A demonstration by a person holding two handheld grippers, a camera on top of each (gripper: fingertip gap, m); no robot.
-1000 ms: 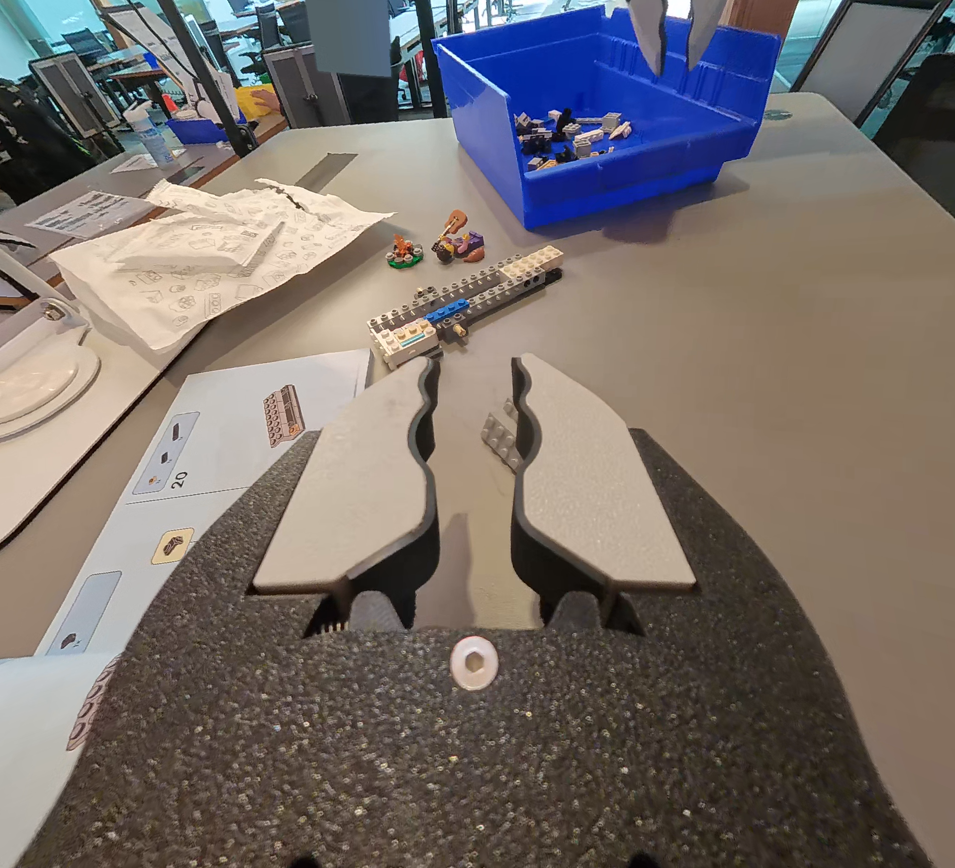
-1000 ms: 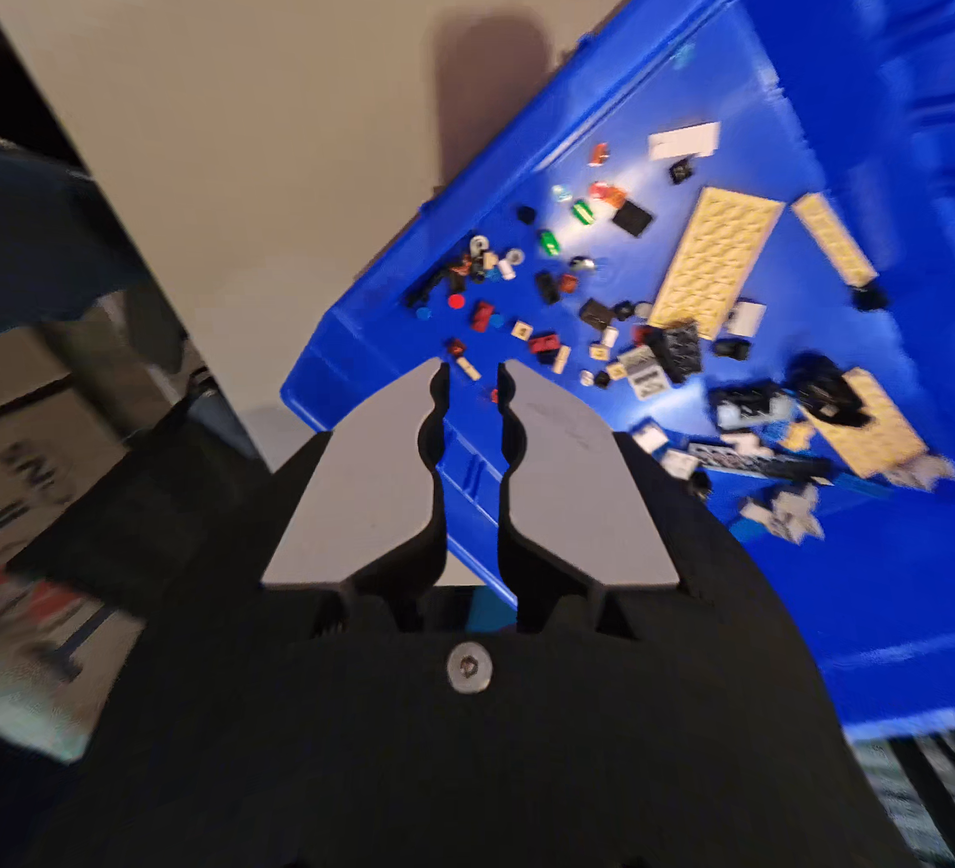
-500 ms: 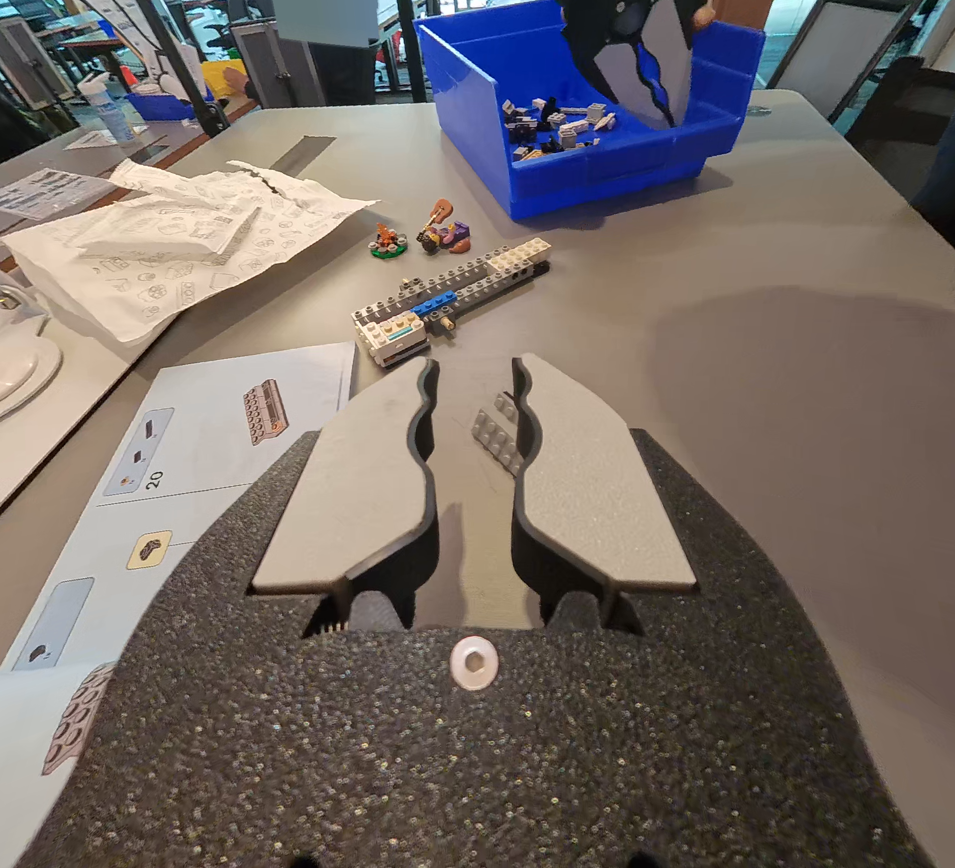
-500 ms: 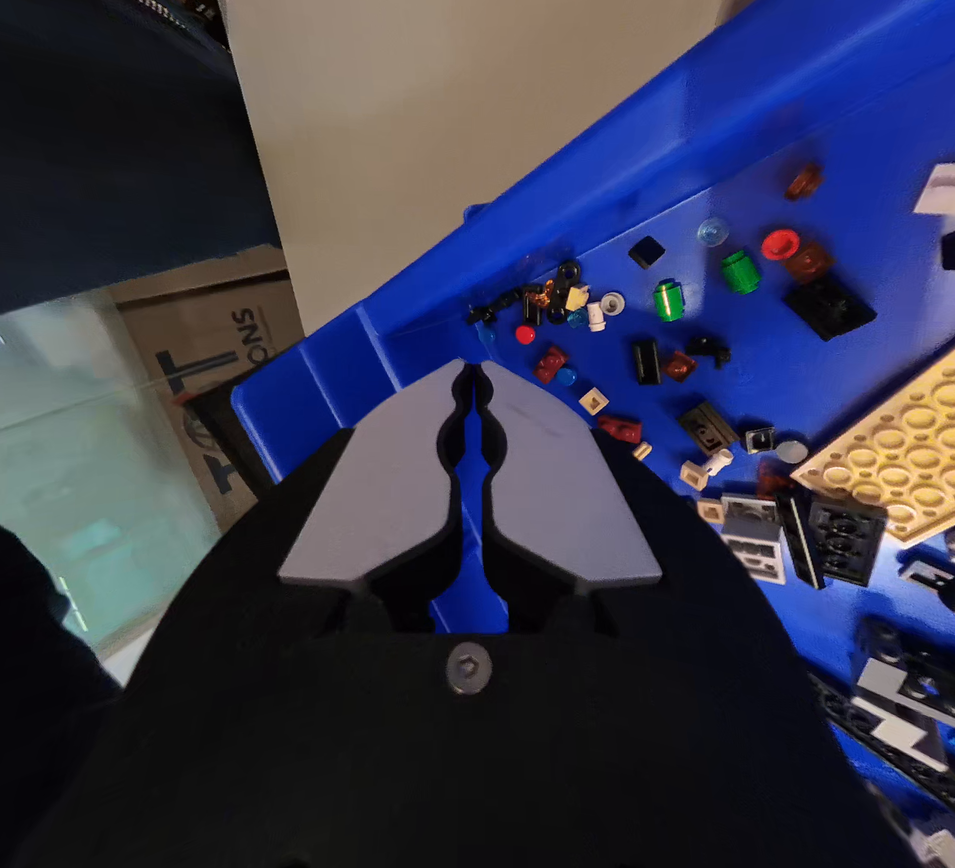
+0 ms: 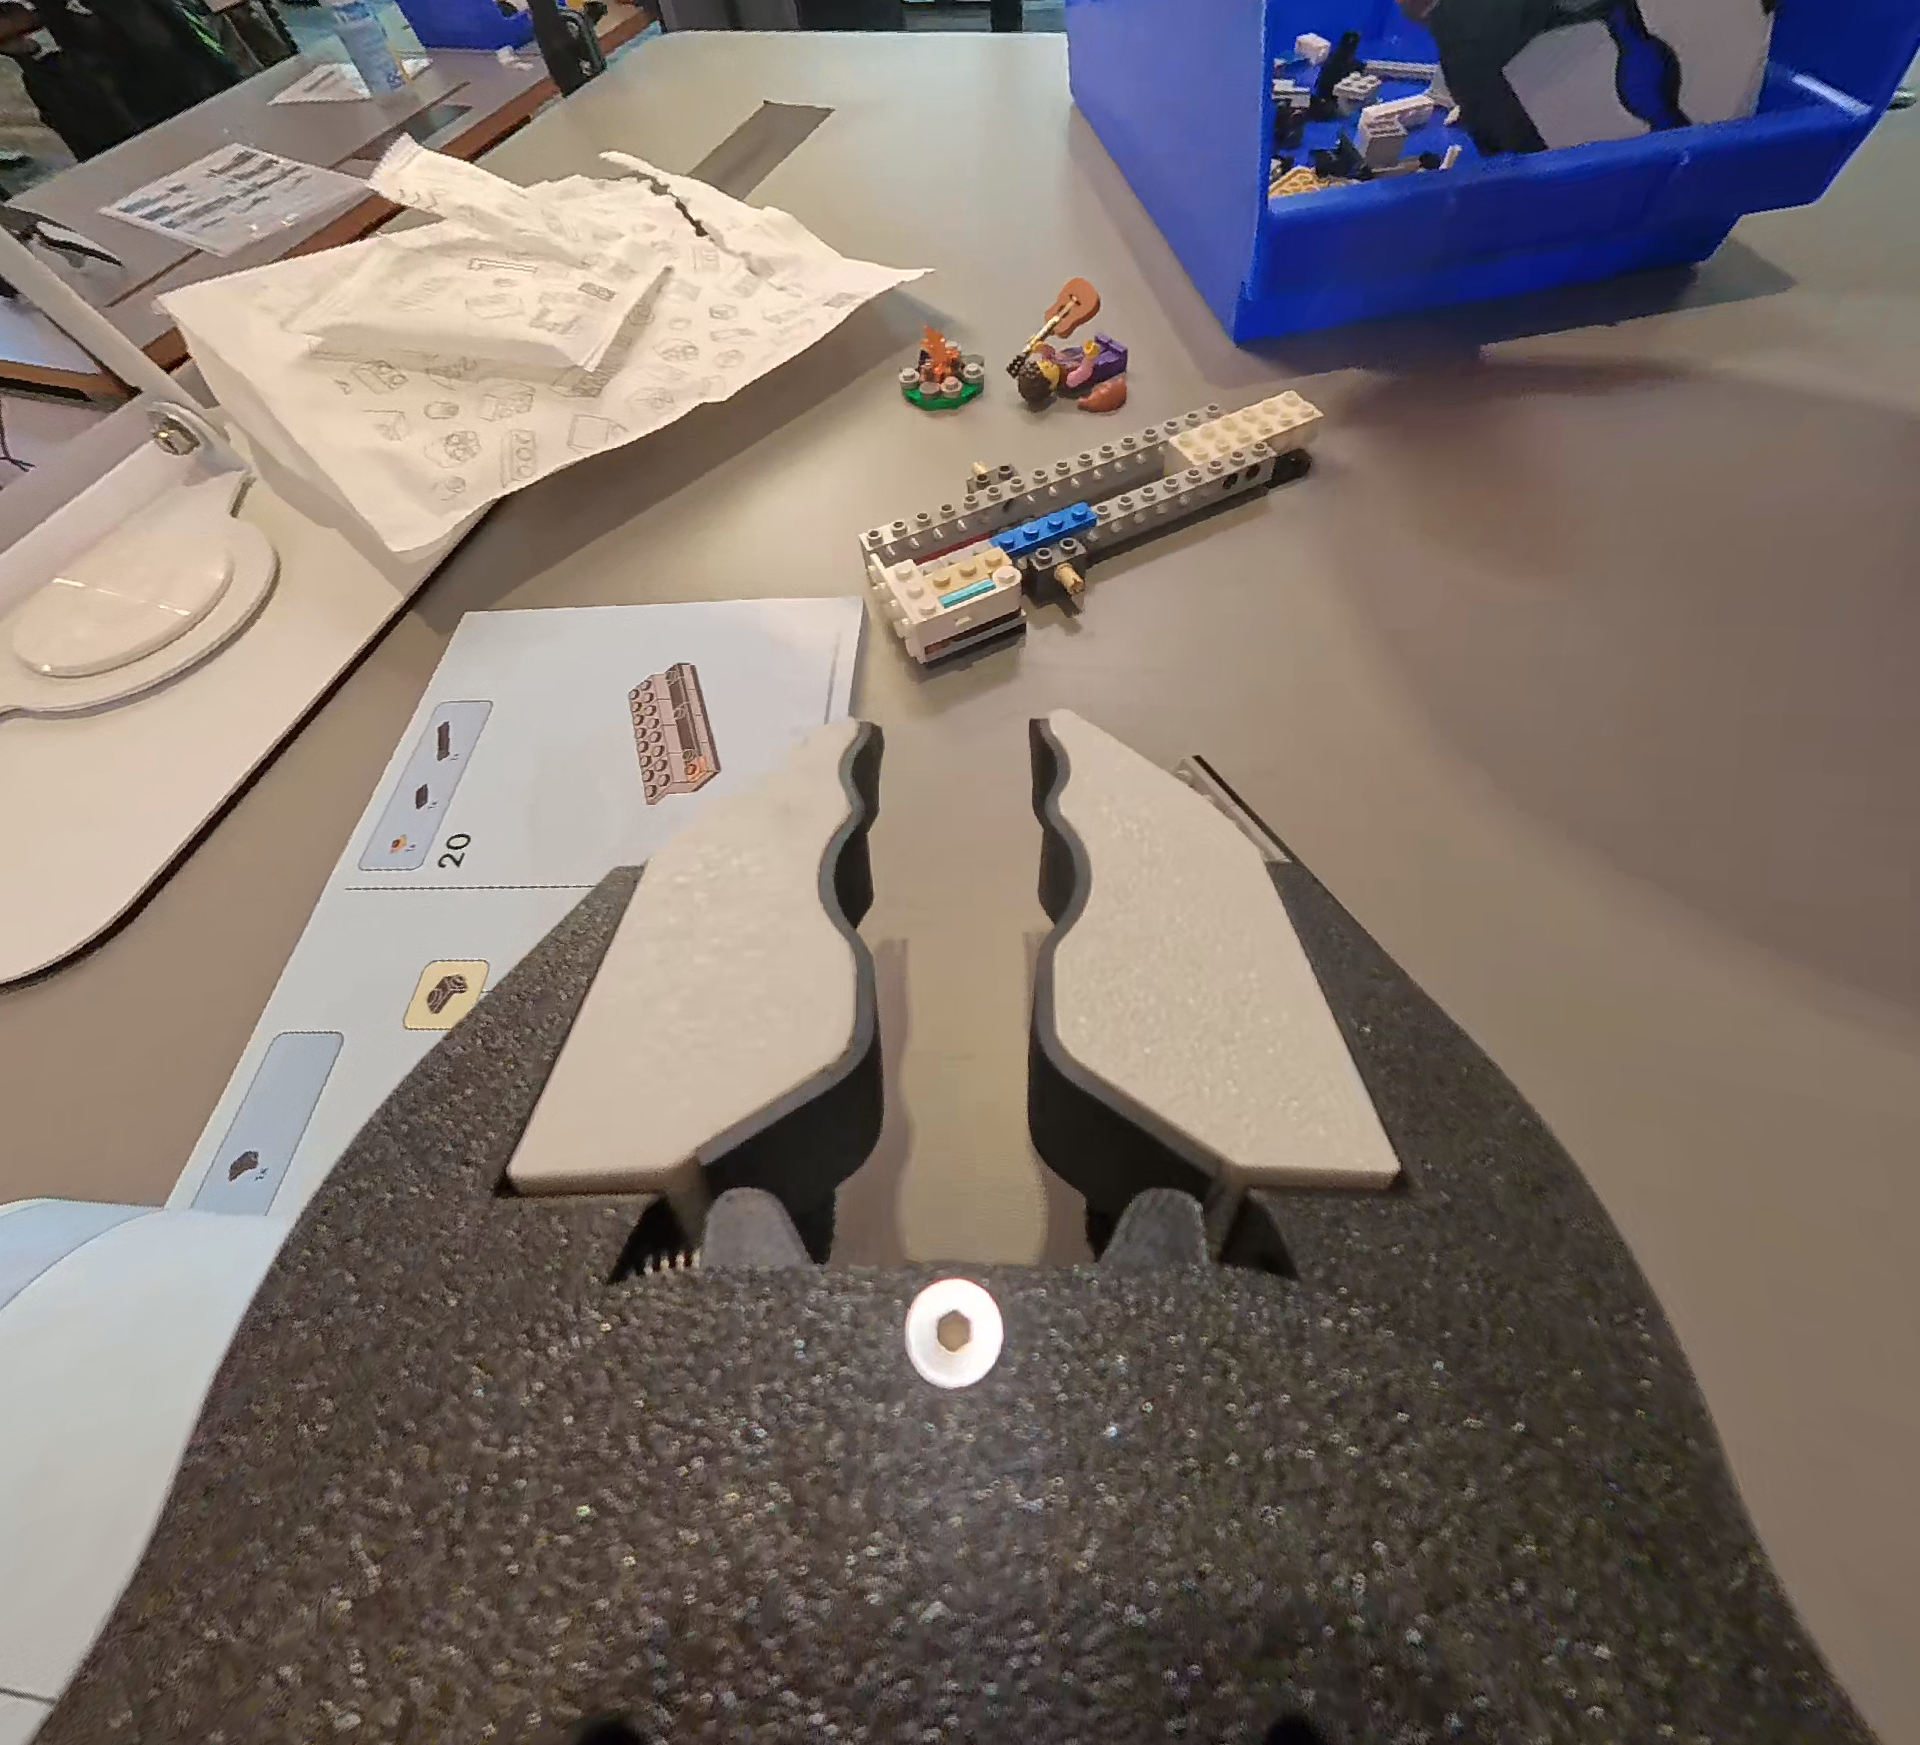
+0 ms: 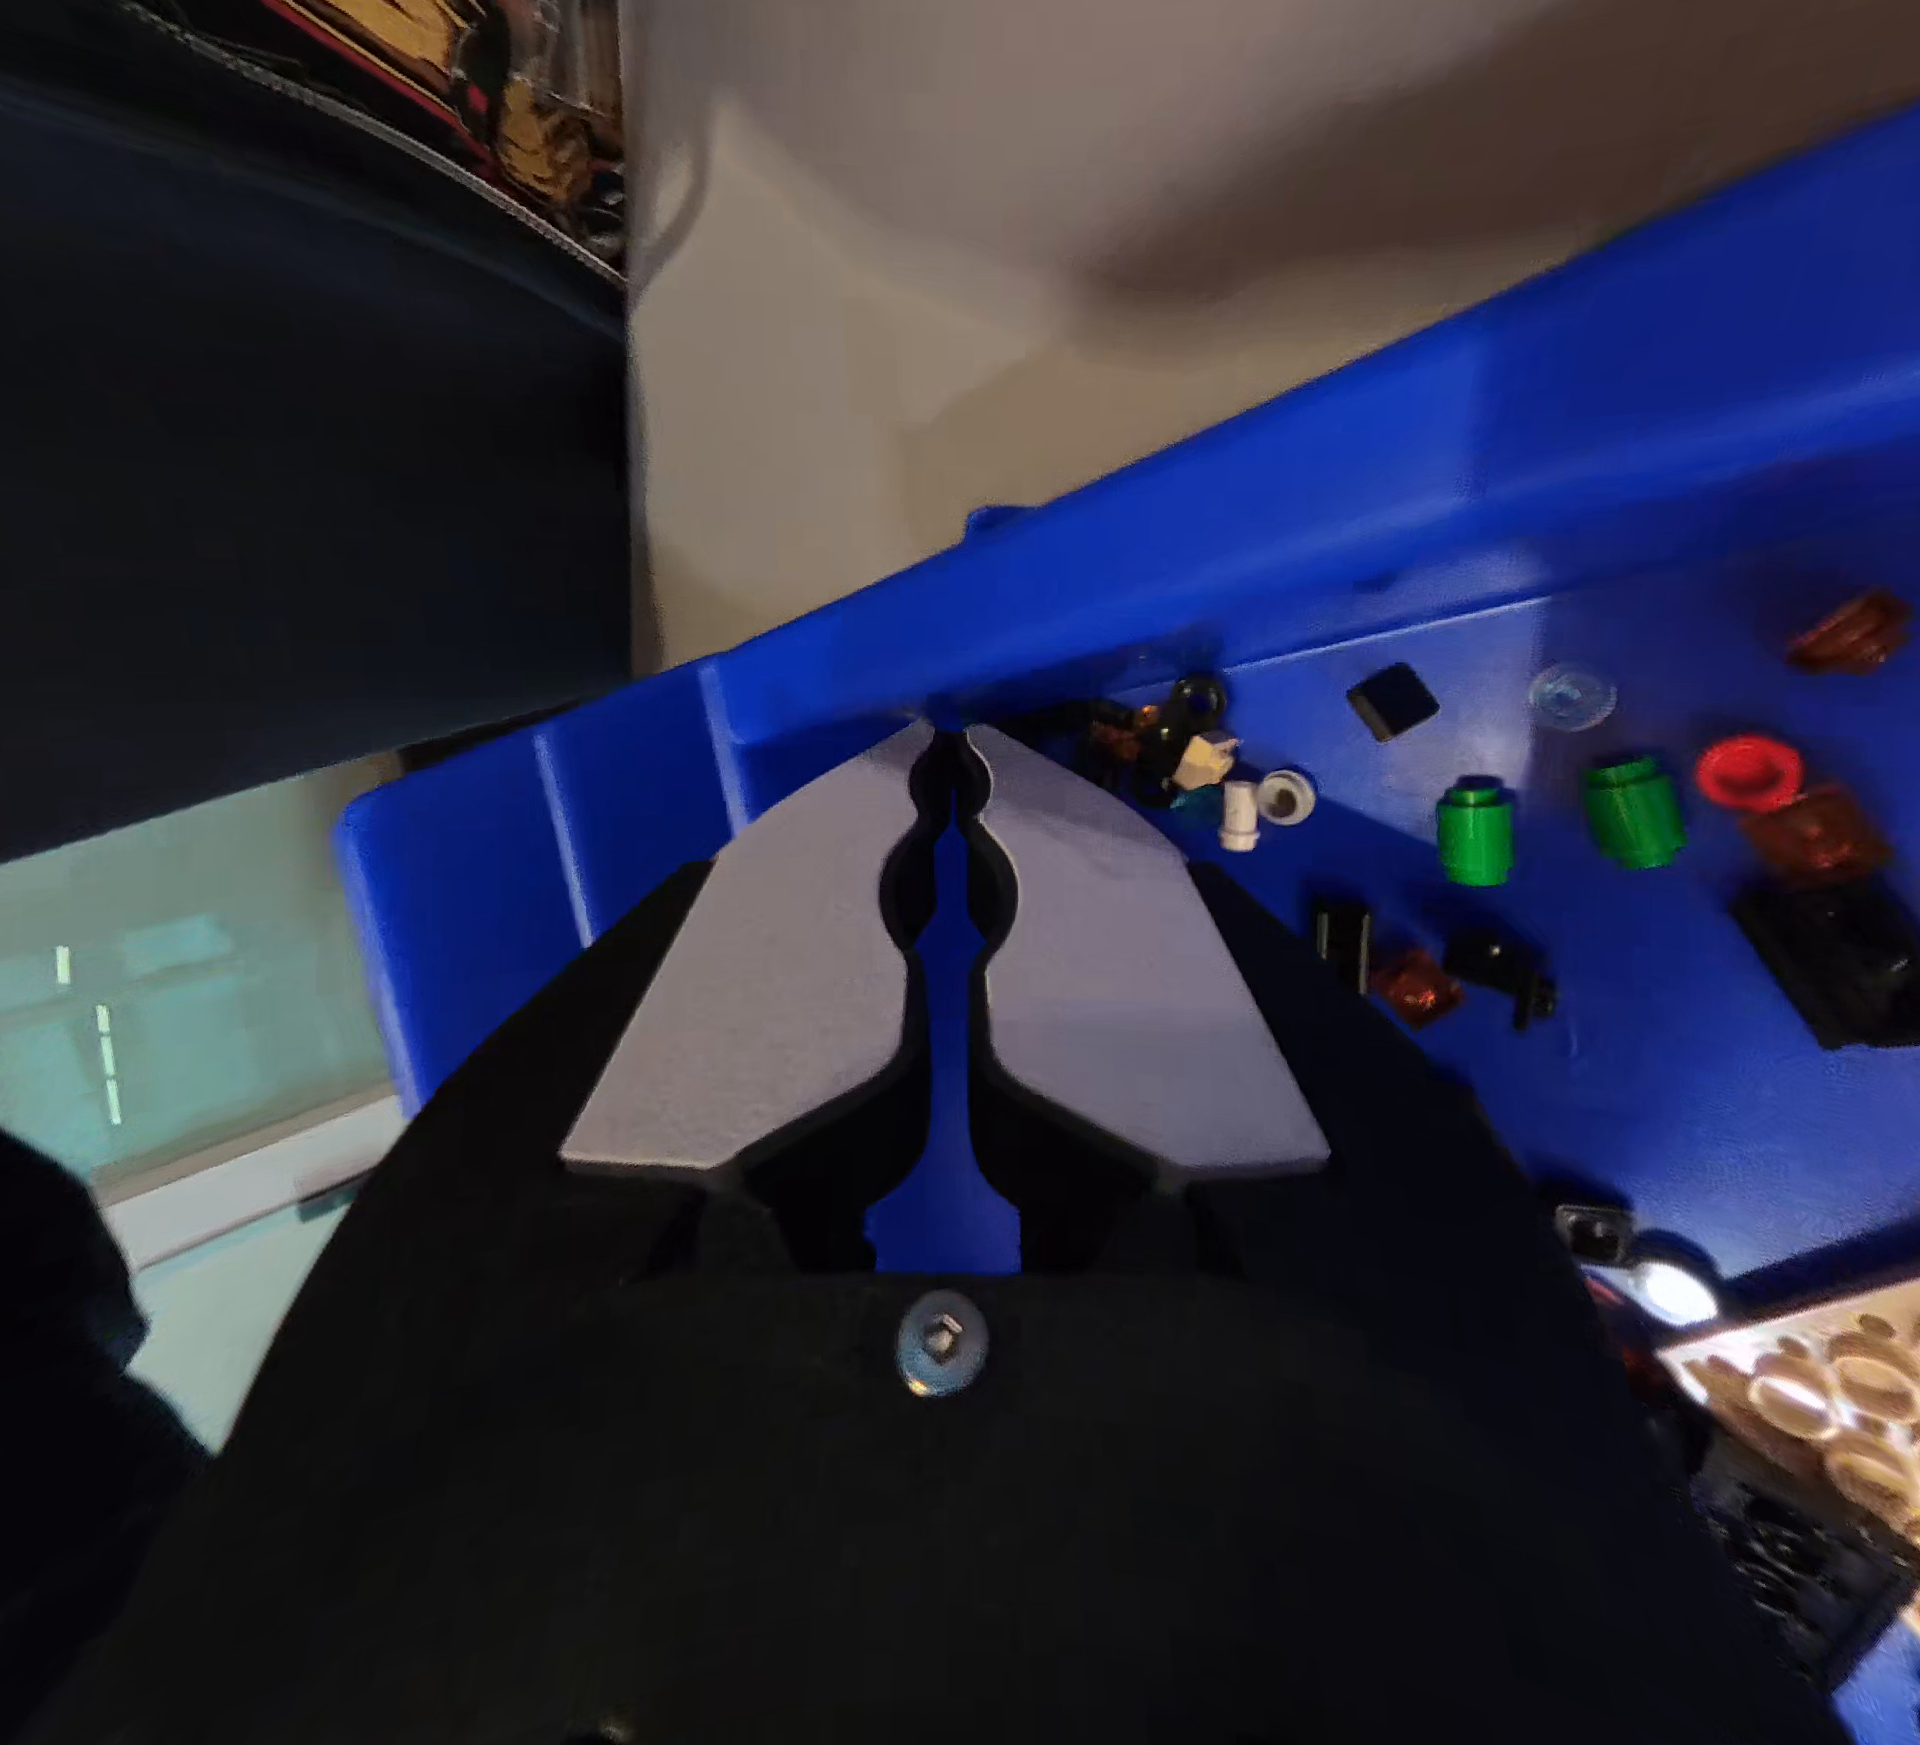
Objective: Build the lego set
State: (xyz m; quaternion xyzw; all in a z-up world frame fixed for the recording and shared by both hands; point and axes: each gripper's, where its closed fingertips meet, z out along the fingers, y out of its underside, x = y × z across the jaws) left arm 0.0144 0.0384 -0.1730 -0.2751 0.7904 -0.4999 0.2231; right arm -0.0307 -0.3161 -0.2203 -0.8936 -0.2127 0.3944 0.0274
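While my left gripper (image 5: 954,760) hangs low over the grey table (image 5: 1558,812) with its jaws a little apart and nothing between them, the partly built grey, white and blue brick assembly (image 5: 1081,521) lies just ahead at twelve o'clock, its long axis running from about seven to one o'clock. A pale blue instruction booklet (image 5: 582,760) sits at ten o'clock, touching nothing I hold, and a thin grey plate (image 5: 1231,807) peeks out from under my right finger (image 5: 1164,916).

My right gripper (image 6: 948,745) is down inside the blue plastic bin (image 6: 1351,500), fingertips closed together against the corner where wall meets floor; I see no piece between them. The nearest loose parts are a small black, tan and white cluster (image 6: 1195,760) at two o'clock, just beside the tips. Further round at three o'clock lie two green round studs (image 6: 1475,833), a red round piece (image 6: 1751,770) and dark bricks, with a tan studded plate (image 6: 1818,1404) at four o'clock.
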